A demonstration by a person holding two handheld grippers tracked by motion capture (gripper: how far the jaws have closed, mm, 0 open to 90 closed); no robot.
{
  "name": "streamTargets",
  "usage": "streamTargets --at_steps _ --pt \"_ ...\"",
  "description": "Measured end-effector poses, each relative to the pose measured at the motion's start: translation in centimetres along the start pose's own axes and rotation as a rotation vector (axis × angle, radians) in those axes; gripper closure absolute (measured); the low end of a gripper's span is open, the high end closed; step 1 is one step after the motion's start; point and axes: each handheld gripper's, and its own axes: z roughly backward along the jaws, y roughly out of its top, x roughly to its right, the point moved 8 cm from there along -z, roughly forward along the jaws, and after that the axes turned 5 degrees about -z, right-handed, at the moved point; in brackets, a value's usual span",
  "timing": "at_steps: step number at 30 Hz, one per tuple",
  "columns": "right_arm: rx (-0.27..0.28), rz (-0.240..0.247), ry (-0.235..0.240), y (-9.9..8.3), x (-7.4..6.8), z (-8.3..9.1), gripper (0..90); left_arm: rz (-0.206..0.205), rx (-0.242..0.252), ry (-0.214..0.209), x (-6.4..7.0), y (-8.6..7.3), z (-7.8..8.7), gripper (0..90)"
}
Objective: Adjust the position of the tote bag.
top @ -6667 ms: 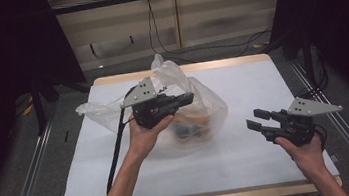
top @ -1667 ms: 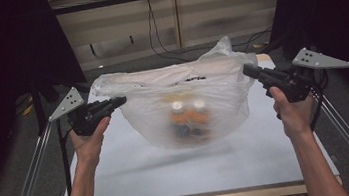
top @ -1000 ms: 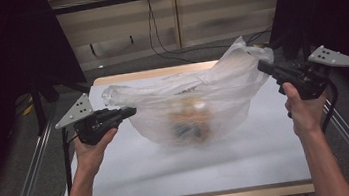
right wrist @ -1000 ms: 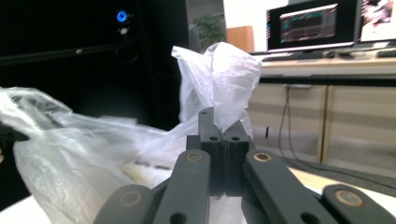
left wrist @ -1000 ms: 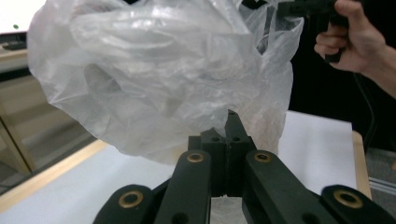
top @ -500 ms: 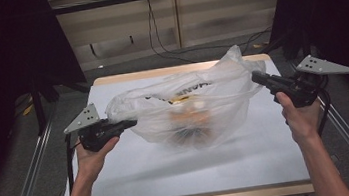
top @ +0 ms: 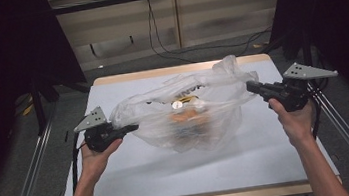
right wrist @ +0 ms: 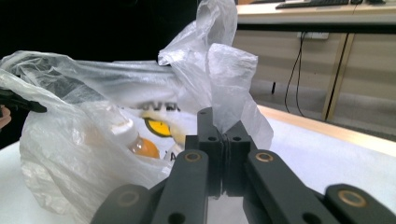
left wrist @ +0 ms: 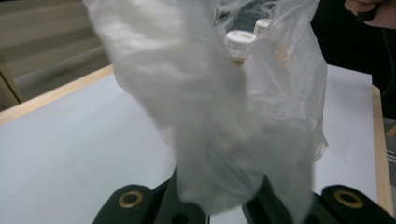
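bag: clear plastic bag stretched between my two hand-held grippers, over the middle of the desk; blurred in the high view, can't tell if its bottom touches the desk surface
bag long axis: runs left-right across the desk, from my left hand-held gripper up to my right one; right end sits a bit higher and farther from me, so the axis tilts
bag mouth: faces up and away from me; loose crumpled film stands up near the right end
bag contents: bottles with pale caps and orange bodies, bunched at the sagging middle; dark lettering on the film, not readable
left hand-held gripper: at the bag's left end, jaws pointing right toward the bag; in the left gripper view, film comes down between the jaws at the bottom edge, jaws closed onto it
right hand-held gripper: at the bag's right end, jaws pointing left; in the right gripper view, jaws pressed together with a twisted bit of bag edge pinched and rising above the tips
hands: my left hand near the desk's left edge, right hand near its right edge, well apart
desk: white top with wooden rim
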Motion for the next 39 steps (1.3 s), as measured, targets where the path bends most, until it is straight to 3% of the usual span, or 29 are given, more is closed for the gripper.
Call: streamTargets --at_steps 11,32,39 --pt "-0.101 -0.029 -0.024 -3.4 1.8 -0.8 88.5 0.009 -0.069 -0.012 -0.4 -1.8 -0.7 90.0" --pt "-0.295 -0.046 -0.030 -9.1 3.3 -3.3 89.1 0.023 -0.214 -0.042 -0.1 -5.8 -2.5 90.0" --pt "-0.343 -0.046 -0.042 -10.7 3.9 -4.0 89.2 0.033 -0.252 -0.027 -0.4 -7.0 -3.3 90.0"
